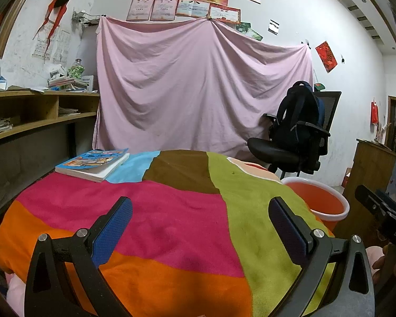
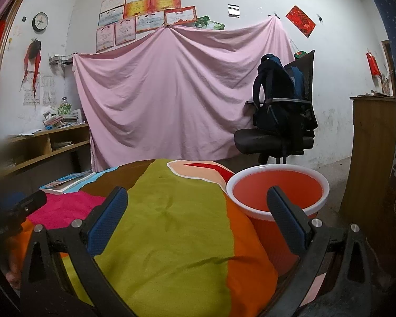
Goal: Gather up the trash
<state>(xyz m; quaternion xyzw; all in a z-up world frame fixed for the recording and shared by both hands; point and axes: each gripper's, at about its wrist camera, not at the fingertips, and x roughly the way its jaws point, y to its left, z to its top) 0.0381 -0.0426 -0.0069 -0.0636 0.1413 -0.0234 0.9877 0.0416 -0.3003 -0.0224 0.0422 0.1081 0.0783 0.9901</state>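
A red bin with a white rim (image 1: 322,198) stands on the floor at the right of a table covered by a multicoloured cloth (image 1: 171,211); it also shows in the right wrist view (image 2: 277,187), and its inside looks bare. My left gripper (image 1: 200,211) is open and empty above the cloth's pink and green patches. My right gripper (image 2: 198,203) is open and empty over the cloth's green patch, its right finger (image 2: 285,216) in front of the bin. No loose trash shows on the cloth, only a tiny green speck (image 1: 233,172).
A book (image 1: 92,162) lies at the cloth's far left corner. A black office chair with a dark backpack (image 1: 298,129) stands behind the bin. A pink sheet (image 1: 198,87) hangs on the back wall. Wooden shelves (image 1: 26,111) are at left, a wooden cabinet (image 2: 369,158) at right.
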